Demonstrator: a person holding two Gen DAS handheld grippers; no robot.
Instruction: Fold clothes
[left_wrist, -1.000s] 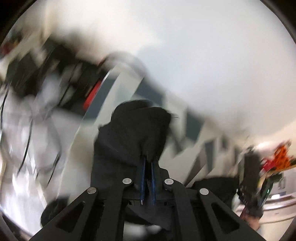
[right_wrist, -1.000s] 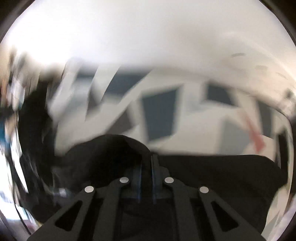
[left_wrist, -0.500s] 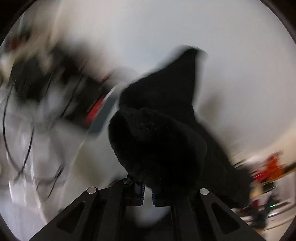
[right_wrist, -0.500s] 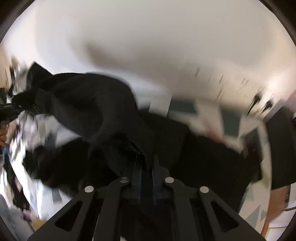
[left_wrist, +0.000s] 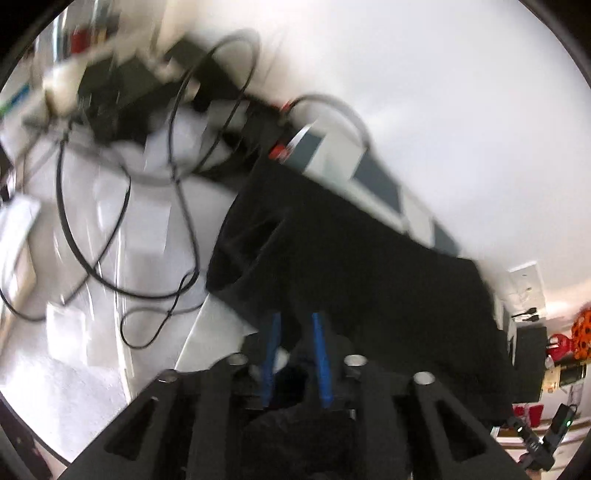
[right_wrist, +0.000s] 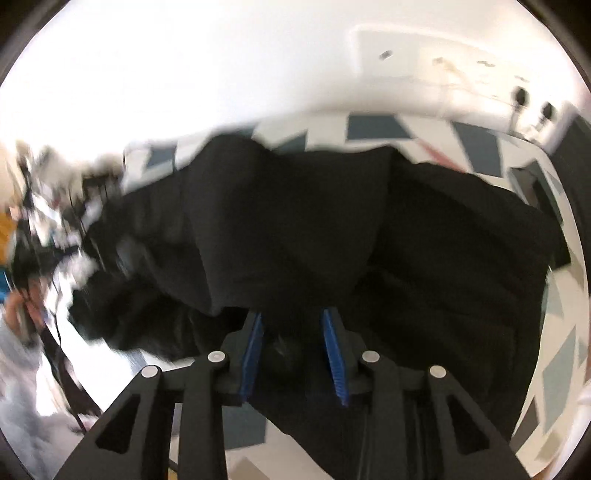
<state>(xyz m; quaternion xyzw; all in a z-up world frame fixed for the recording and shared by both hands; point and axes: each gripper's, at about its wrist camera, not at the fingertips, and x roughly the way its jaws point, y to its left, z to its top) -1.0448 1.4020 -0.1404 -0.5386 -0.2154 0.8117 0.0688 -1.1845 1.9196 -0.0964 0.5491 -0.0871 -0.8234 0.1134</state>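
A: How do the claws stand?
B: Left gripper (left_wrist: 295, 321) and right gripper (right_wrist: 292, 319) both have fingers apart, holding nothing.
A: The clothing?
B: Black garment (right_wrist: 295, 229) lies just ahead on the patterned surface (right_wrist: 373, 127); cables (left_wrist: 177, 173) farther left.

patterned table (right_wrist: 476, 144), black garment (right_wrist: 295, 221) on it

One black garment (right_wrist: 288, 229); two claws: left (left_wrist: 295, 325), right (right_wrist: 291, 325).
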